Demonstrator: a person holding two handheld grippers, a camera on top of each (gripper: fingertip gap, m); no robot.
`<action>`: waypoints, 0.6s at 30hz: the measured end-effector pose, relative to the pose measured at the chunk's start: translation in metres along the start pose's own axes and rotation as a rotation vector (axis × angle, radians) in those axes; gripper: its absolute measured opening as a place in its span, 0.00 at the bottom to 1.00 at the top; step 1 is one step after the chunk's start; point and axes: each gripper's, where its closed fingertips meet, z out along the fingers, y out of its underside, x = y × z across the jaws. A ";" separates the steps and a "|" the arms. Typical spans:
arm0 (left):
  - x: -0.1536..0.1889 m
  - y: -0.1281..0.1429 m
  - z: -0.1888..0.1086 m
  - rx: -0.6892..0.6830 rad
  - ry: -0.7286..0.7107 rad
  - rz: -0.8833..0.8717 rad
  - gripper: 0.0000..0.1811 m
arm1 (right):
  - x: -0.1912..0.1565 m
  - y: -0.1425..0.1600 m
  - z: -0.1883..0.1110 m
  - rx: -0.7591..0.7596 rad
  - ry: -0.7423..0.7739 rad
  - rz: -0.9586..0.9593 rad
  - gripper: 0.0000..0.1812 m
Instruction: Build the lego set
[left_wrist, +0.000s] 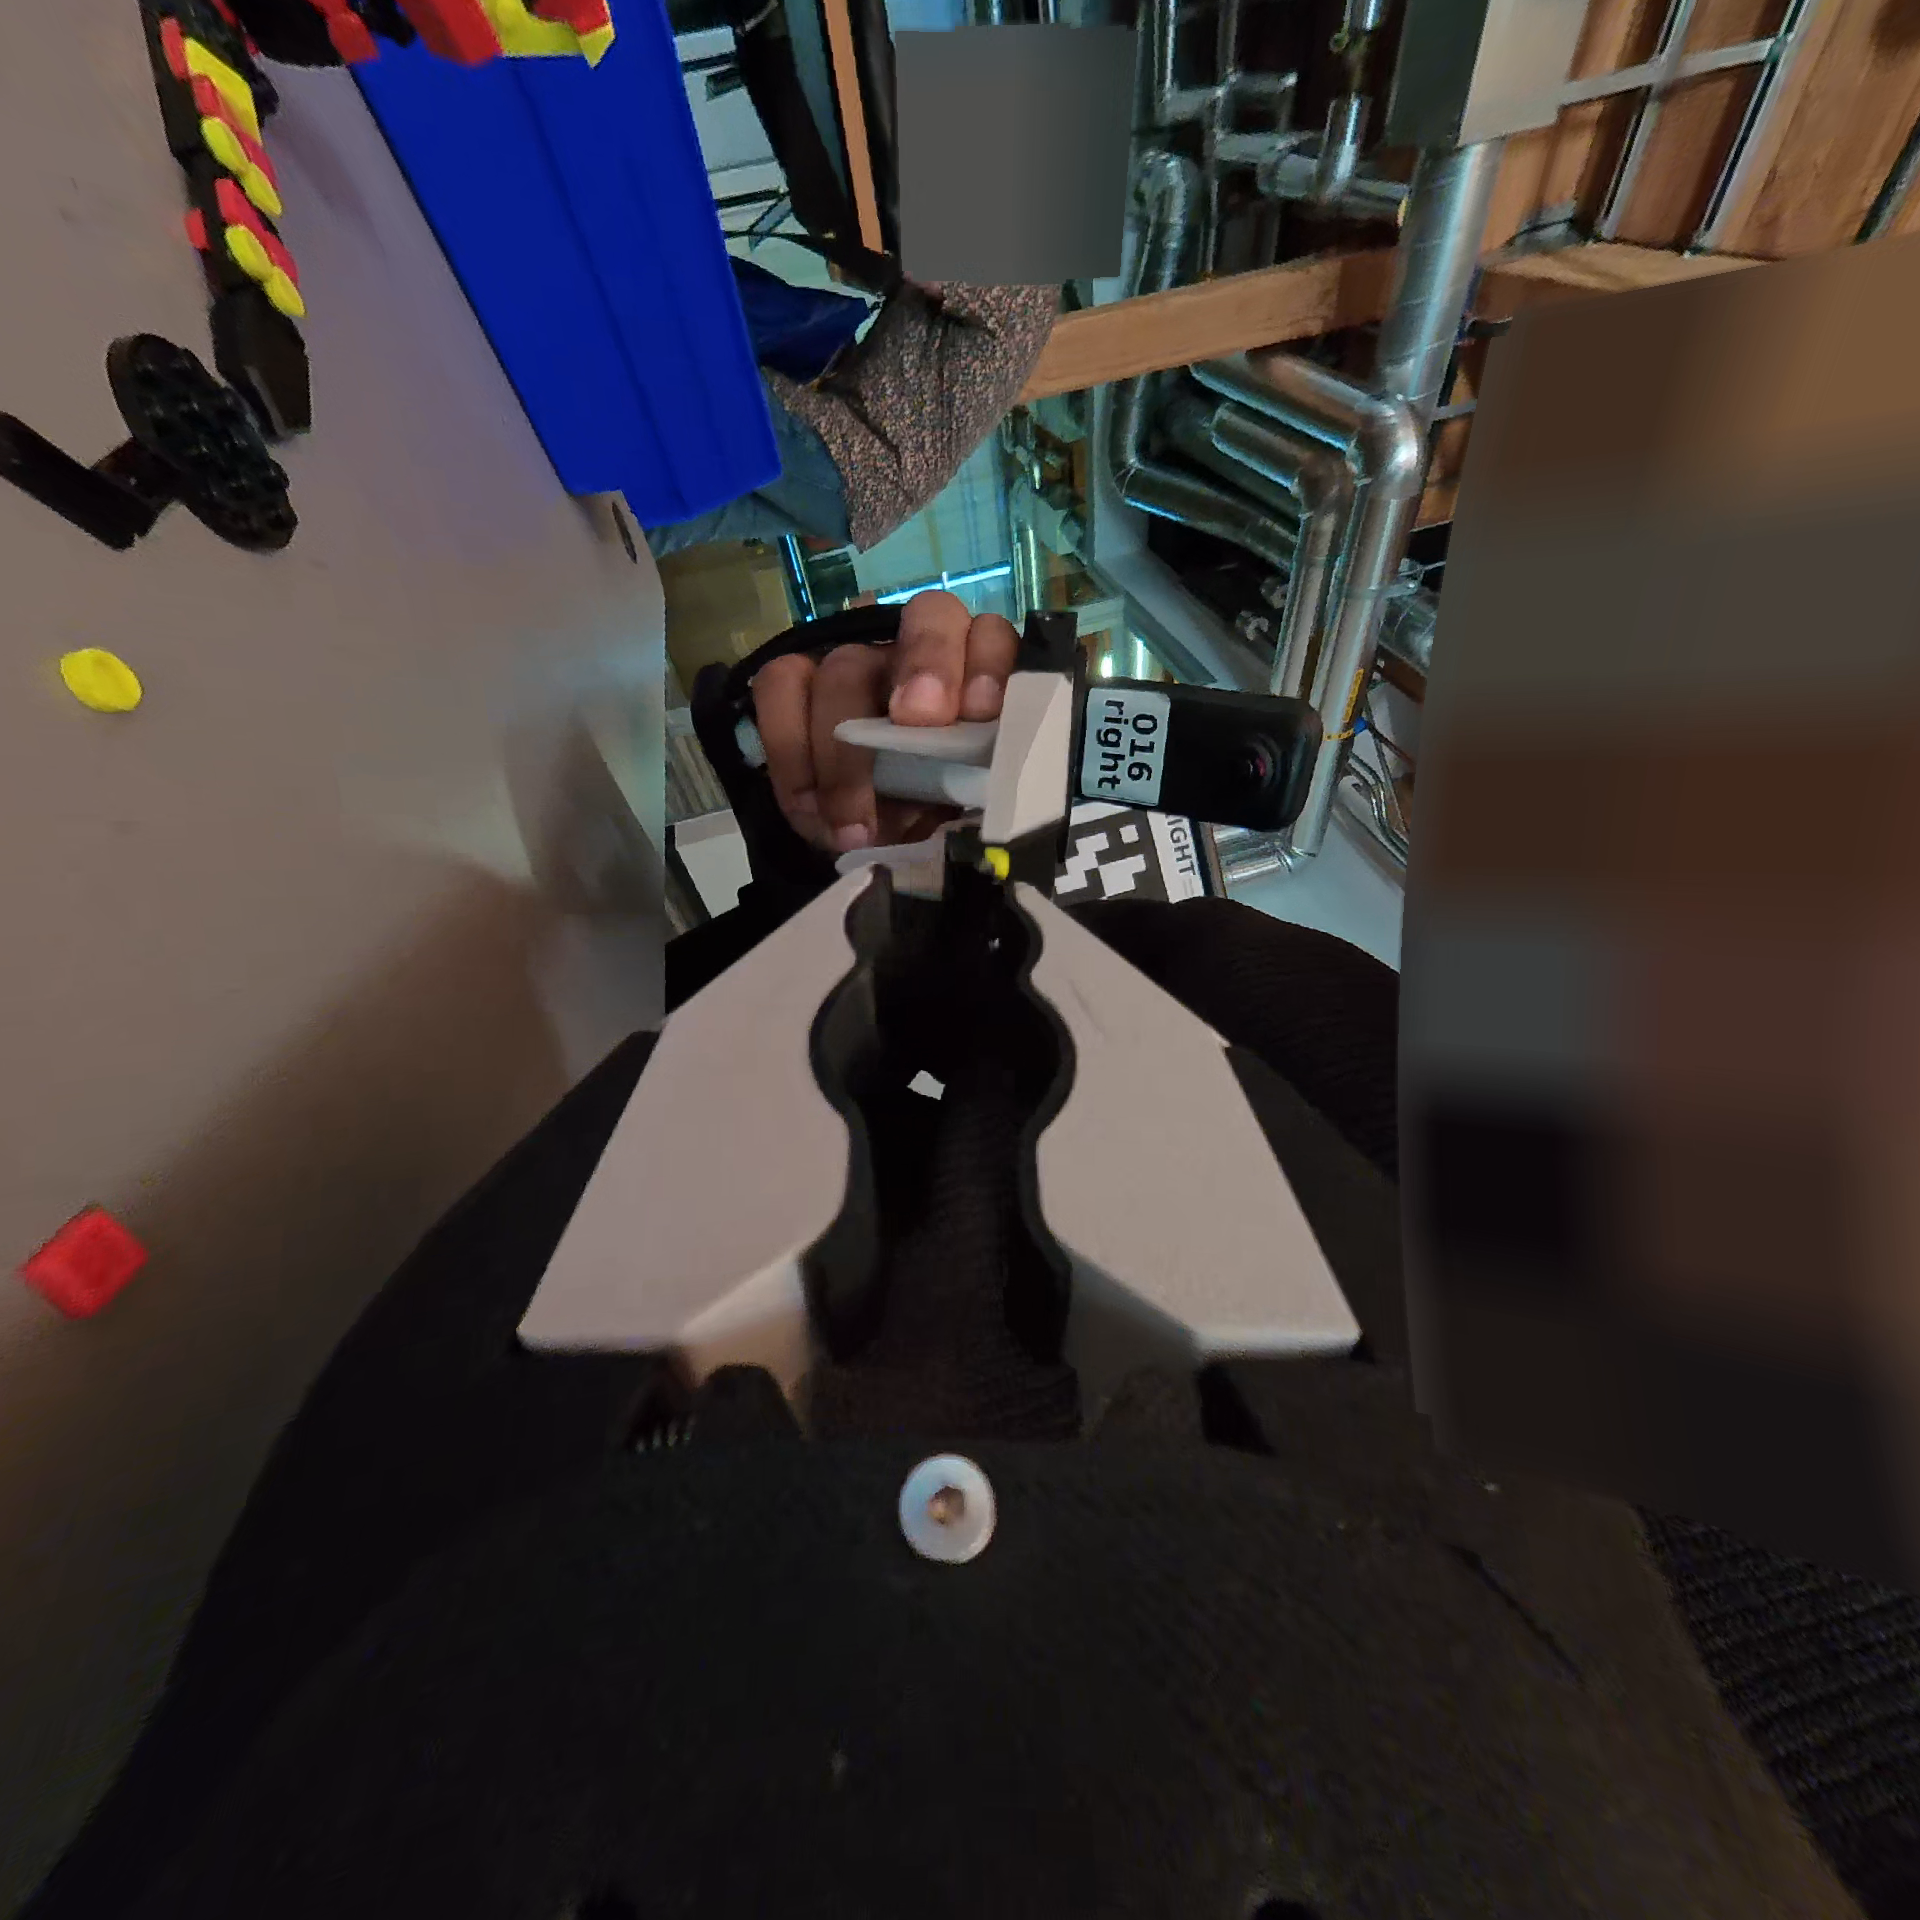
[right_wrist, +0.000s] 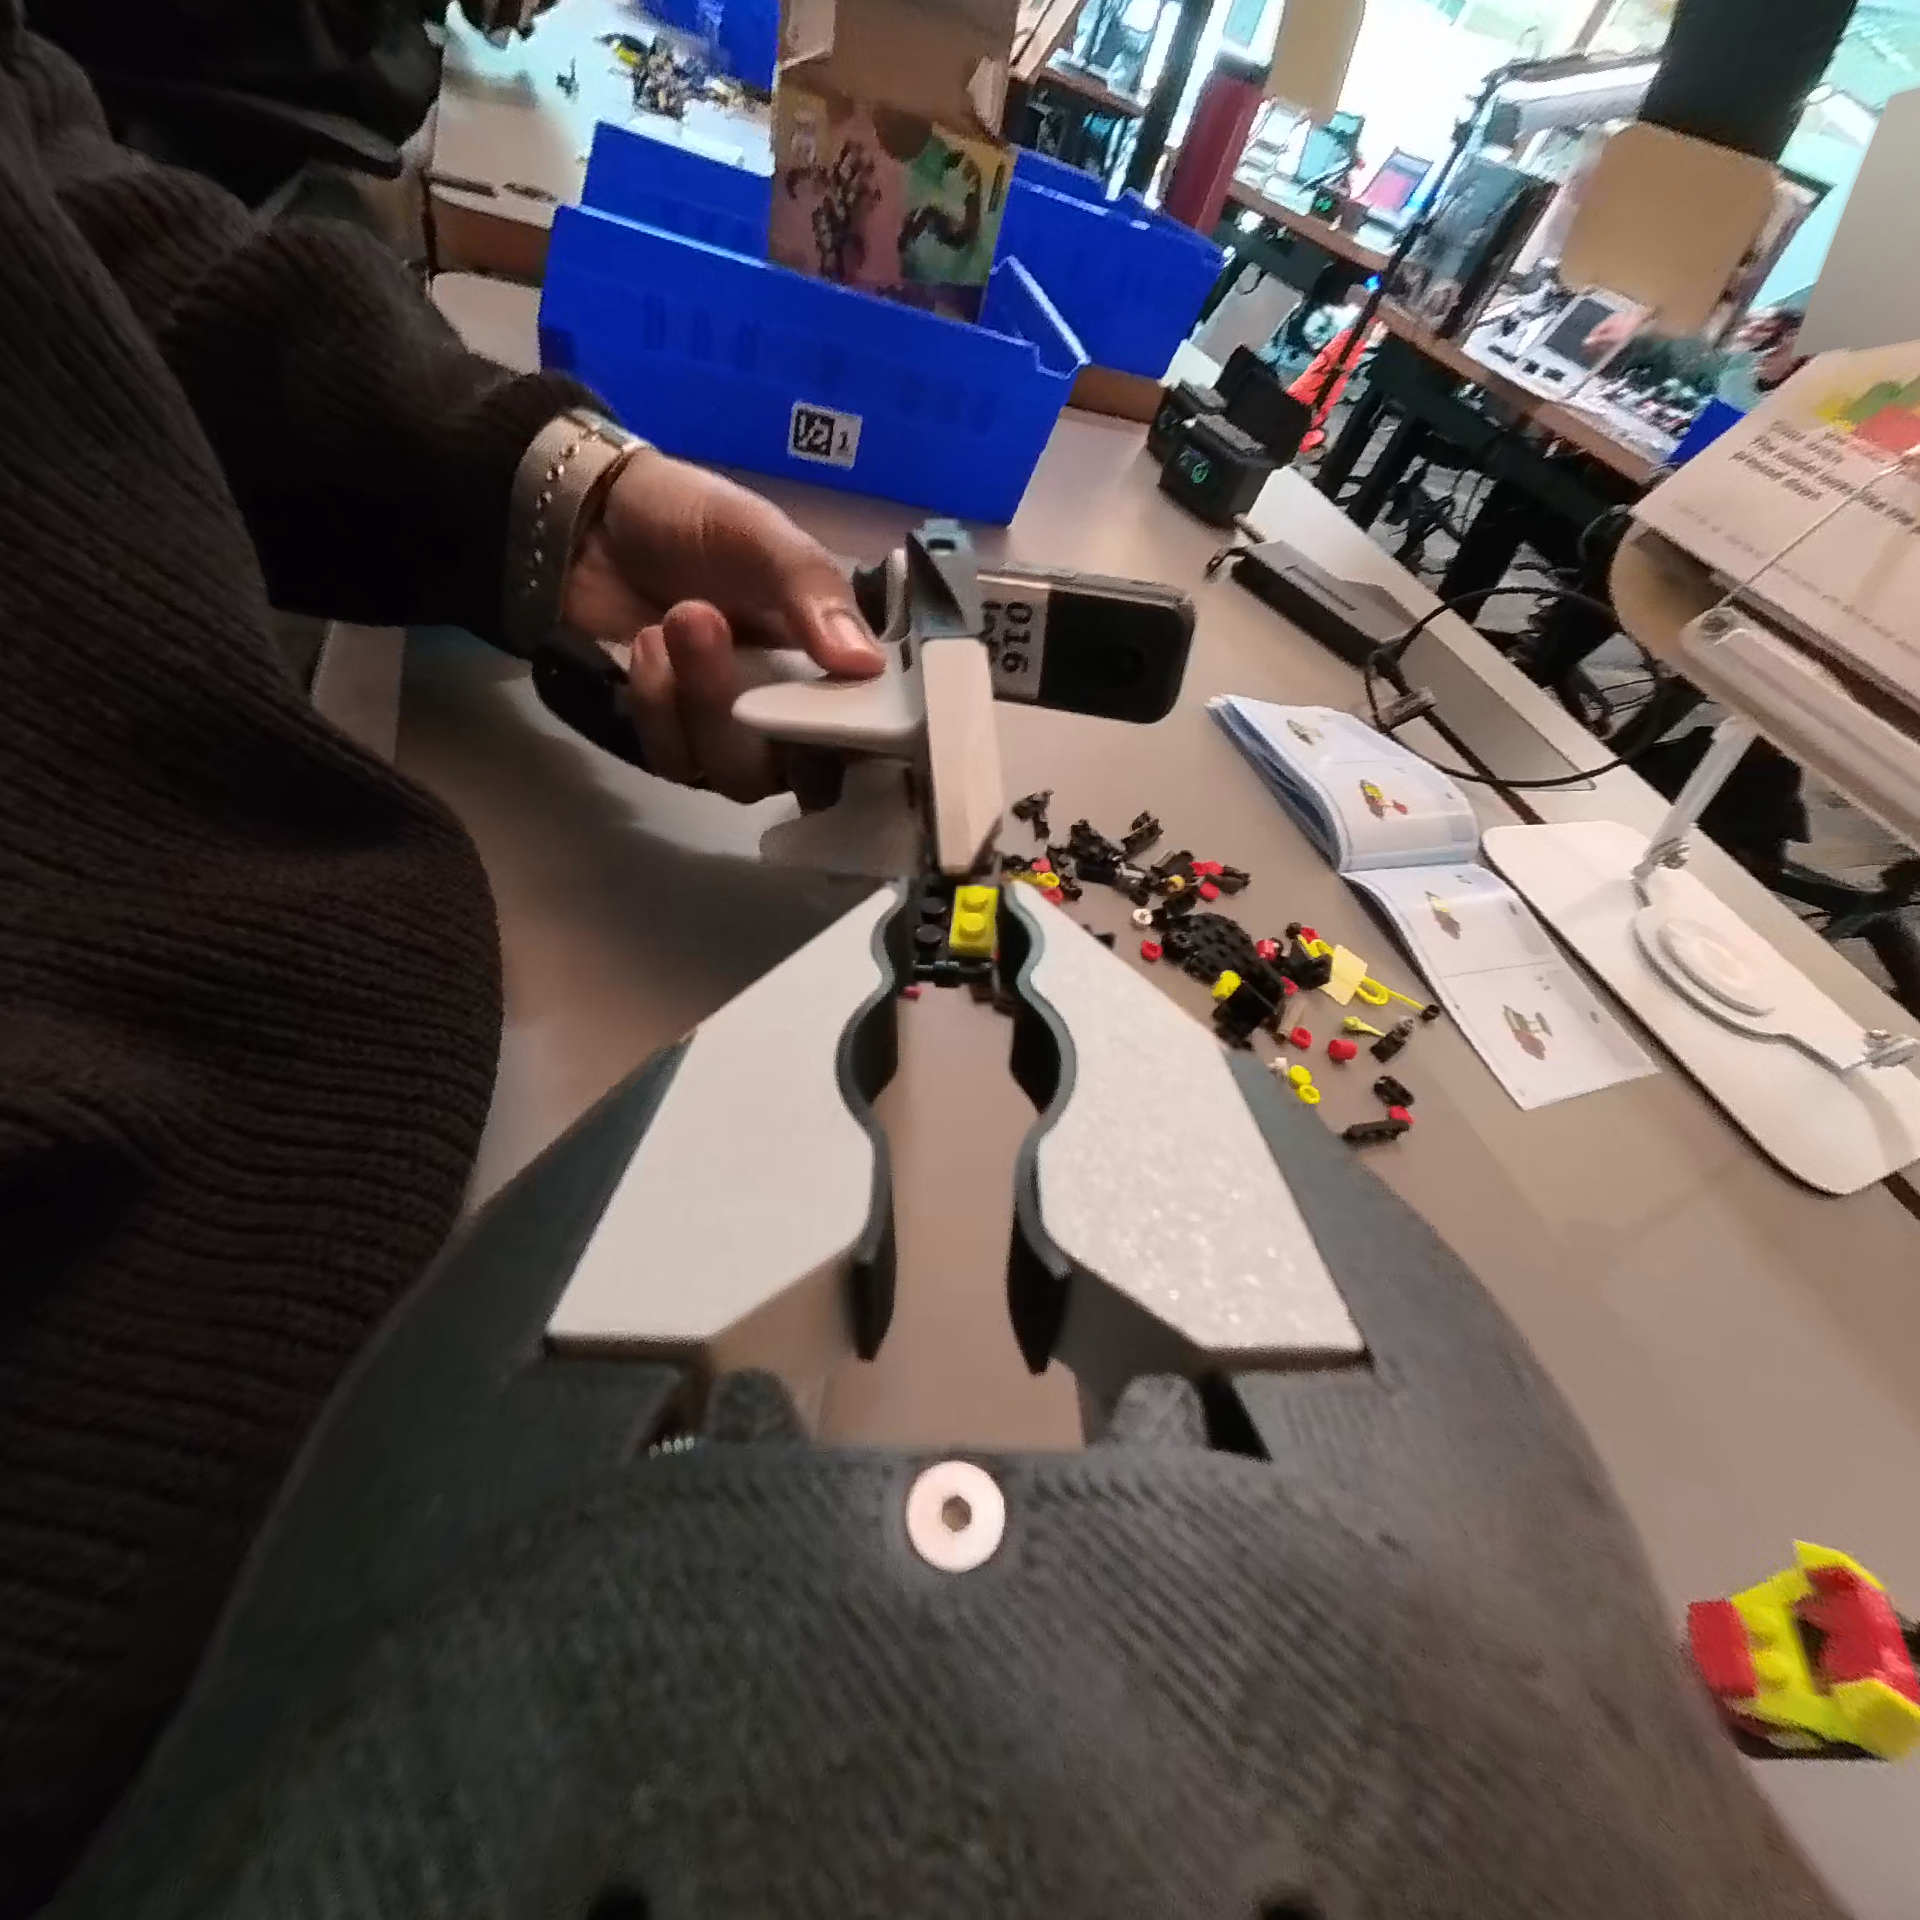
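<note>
Above the surface (right_wrist: 1455, 1299), your right gripper (right_wrist: 951, 935) clamps a black-and-yellow lego piece (right_wrist: 961, 930). Your left gripper (left_wrist: 940, 883) pinches its end; loose bricks (right_wrist: 1226, 956) lie nearby

workshop: exposed ducts (left_wrist: 1351, 457), blue bins (right_wrist: 800, 374), cluttered benches (right_wrist: 1538, 343)

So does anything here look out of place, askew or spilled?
Nothing spilled or damaged. Loose bricks lie scattered beside the open instruction booklet, a normal mid-build mess. The right claw grips a black-and-yellow assembly; the left claw presses on it.
</note>
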 end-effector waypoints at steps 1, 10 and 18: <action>0.001 0.001 0.000 -0.004 0.009 0.001 0.08 | 0.001 -0.001 -0.001 0.004 0.005 0.005 0.07; 0.002 -0.003 -0.003 0.021 0.023 0.007 0.03 | 0.004 0.003 0.003 0.001 0.012 0.056 0.10; -0.004 -0.005 -0.007 0.029 -0.019 0.020 0.03 | 0.015 0.003 -0.003 0.020 0.037 0.108 0.07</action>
